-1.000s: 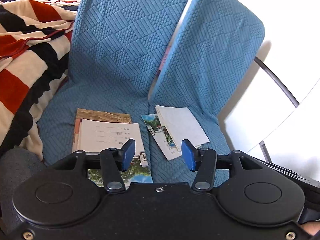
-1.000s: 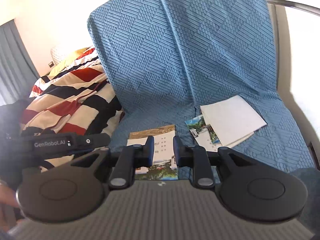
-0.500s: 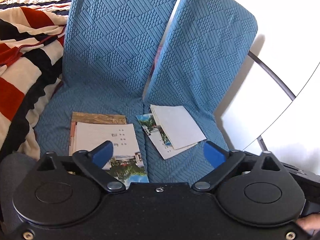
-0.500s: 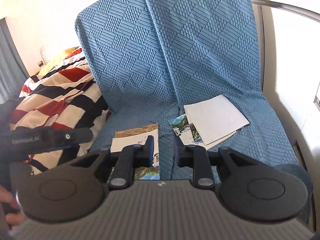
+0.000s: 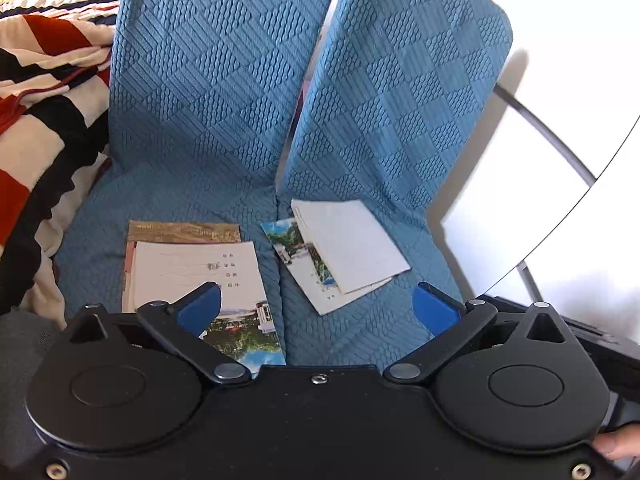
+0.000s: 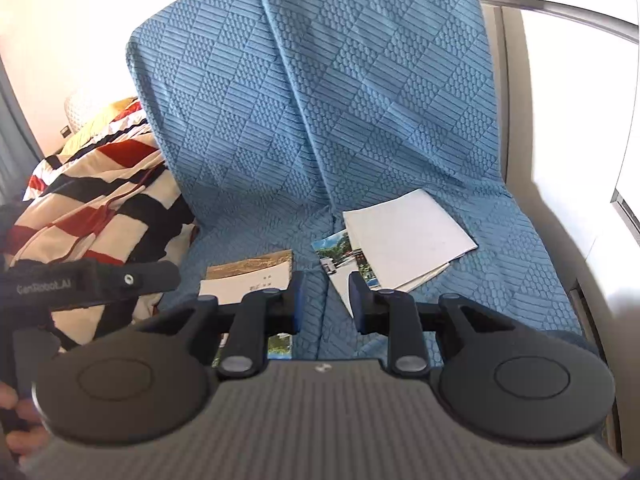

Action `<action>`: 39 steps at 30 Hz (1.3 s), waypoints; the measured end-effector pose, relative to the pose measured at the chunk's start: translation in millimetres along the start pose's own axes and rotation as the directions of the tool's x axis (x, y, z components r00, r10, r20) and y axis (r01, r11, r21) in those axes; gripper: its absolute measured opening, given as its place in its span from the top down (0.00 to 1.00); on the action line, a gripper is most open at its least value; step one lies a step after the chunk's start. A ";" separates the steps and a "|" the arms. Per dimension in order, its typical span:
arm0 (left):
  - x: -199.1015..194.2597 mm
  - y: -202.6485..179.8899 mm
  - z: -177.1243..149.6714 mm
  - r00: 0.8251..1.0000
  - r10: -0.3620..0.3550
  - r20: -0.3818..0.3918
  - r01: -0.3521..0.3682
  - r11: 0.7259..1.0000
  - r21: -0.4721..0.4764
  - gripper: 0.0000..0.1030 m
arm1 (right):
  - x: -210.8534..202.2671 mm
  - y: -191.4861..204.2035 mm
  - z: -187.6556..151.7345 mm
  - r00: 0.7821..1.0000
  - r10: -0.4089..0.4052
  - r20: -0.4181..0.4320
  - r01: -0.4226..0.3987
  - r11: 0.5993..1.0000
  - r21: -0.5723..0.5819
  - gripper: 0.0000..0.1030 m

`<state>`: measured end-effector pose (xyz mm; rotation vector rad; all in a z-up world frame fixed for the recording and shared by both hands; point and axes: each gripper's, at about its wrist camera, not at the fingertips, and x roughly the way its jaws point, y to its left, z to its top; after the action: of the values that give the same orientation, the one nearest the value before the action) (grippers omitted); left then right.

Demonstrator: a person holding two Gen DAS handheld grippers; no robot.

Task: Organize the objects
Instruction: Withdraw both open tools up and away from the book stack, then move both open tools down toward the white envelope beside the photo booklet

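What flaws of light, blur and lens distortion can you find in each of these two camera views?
Left wrist view: the wall at right is blown out white, and the metal tube bows under the fisheye. Right wrist view: the striped blanket and left edge are softly blurred, and sunlight washes out the right side.

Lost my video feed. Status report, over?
Left gripper opening wide, empty. Right gripper narrow, empty. Two loose paper booklet piles on blue seat cover. Nothing blocking.

Two blue seat cushions (image 5: 192,200) are lying side by side, with two blue backrests (image 5: 208,64) rising behind them. Two stacks of booklets are sitting on them: one stack (image 5: 192,268) at seven o'clock, the other (image 5: 344,248) at five o'clock. One striped blanket (image 5: 44,120) is lying at nine o'clock.
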<state>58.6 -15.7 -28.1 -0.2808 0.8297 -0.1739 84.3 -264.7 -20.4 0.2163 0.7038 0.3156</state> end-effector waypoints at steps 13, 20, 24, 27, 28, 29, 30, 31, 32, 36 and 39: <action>25.9 -15.2 1.4 1.000 0.000 -0.029 0.000 1.000 -0.009 0.01 | 13.8 -26.0 -3.2 0.996 -0.088 -0.027 0.088 0.996 -0.021 0.73; 45.7 -22.4 -0.5 0.999 0.003 -0.049 -0.004 1.000 -0.029 0.01 | 11.3 -49.6 -2.6 0.992 -0.124 -0.017 0.124 0.992 0.016 0.52; 54.3 -26.1 -2.5 0.998 -0.003 -0.060 0.001 0.999 -0.043 0.01 | 12.8 -63.9 -1.8 0.992 -0.125 -0.025 0.125 0.992 0.022 0.16; 58.2 -28.8 -2.1 0.998 -0.007 -0.057 0.004 0.999 -0.048 0.02 | 15.4 -68.1 -0.6 0.991 -0.133 -0.028 0.133 0.991 -0.001 0.09; 59.6 -30.0 -1.8 0.998 -0.006 -0.055 0.004 0.999 -0.046 0.02 | 15.9 -68.6 -0.8 0.991 -0.134 -0.023 0.134 0.991 -0.008 0.08; 61.0 -31.4 -1.5 0.999 -0.005 -0.053 0.003 0.999 -0.042 0.02 | 16.9 -68.6 -0.8 0.991 -0.134 -0.020 0.134 0.991 -0.013 0.08; 62.7 -32.8 -1.3 0.999 -0.006 -0.053 0.004 0.999 -0.039 0.02 | 18.6 -69.0 -1.1 0.991 -0.132 -0.020 0.132 0.991 -0.014 0.08; 64.3 -34.1 -1.0 0.999 -0.007 -0.052 0.006 0.999 -0.036 0.02 | 20.9 -70.2 -1.3 0.991 -0.130 -0.021 0.130 0.991 -0.011 0.08; 66.0 -34.9 -0.9 0.999 -0.008 -0.051 0.006 0.999 -0.035 0.03 | 23.7 -71.4 -1.6 0.991 -0.130 -0.025 0.130 0.991 -0.006 0.08; 73.7 -36.5 -2.6 0.999 -0.006 -0.053 0.004 0.999 -0.040 0.04 | 34.8 -78.8 -6.9 0.990 -0.135 -0.033 0.136 0.990 0.023 0.08; 81.5 -36.1 -6.0 0.998 -0.006 -0.058 0.003 0.999 -0.046 0.05 | 45.5 -84.4 -12.1 0.988 -0.148 -0.036 0.149 0.988 0.032 0.08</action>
<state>106.7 -72.3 -77.8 -0.3223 0.8916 -0.1681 126.7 -326.0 -81.9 0.1901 0.7544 0.1649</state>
